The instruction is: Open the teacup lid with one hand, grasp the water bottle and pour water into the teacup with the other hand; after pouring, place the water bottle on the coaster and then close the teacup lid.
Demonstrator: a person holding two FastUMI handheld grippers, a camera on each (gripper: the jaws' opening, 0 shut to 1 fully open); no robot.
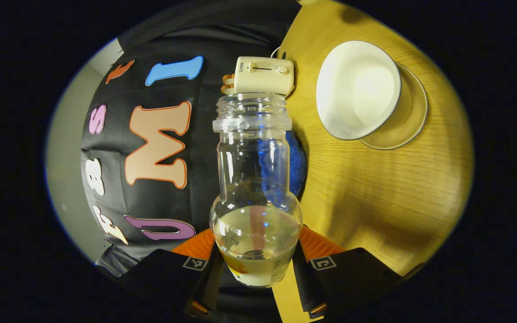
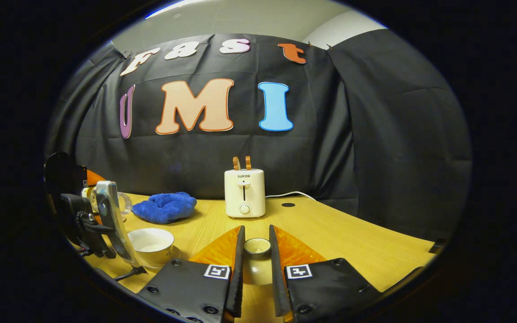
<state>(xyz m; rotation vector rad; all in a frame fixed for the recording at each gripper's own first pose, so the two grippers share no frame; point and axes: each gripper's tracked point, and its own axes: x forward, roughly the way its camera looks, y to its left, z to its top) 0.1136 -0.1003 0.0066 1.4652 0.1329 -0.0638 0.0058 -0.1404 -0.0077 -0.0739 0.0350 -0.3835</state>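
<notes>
Lid off, bottle tilted toward the cup, pour apparently under way or about to begin.

The bottle (image 1: 256, 188), uncapped and holding a little water in its belly, was clamped between the fingers of the left tongs (image 1: 257, 262), its mouth pointing away from them with the open cup (image 1: 358, 89) on its saucer (image 1: 409, 119) off to the side. The lid (image 2: 257, 246) sat pinched between the nearly closed right tongs (image 2: 256, 258), held above the counter (image 2: 343, 233). I judged the pouring unfinished; setting the bottle on the coaster and closing the cup were left. A toaster (image 2: 244, 193) and blue cloth (image 2: 165, 207) stood behind.
</notes>
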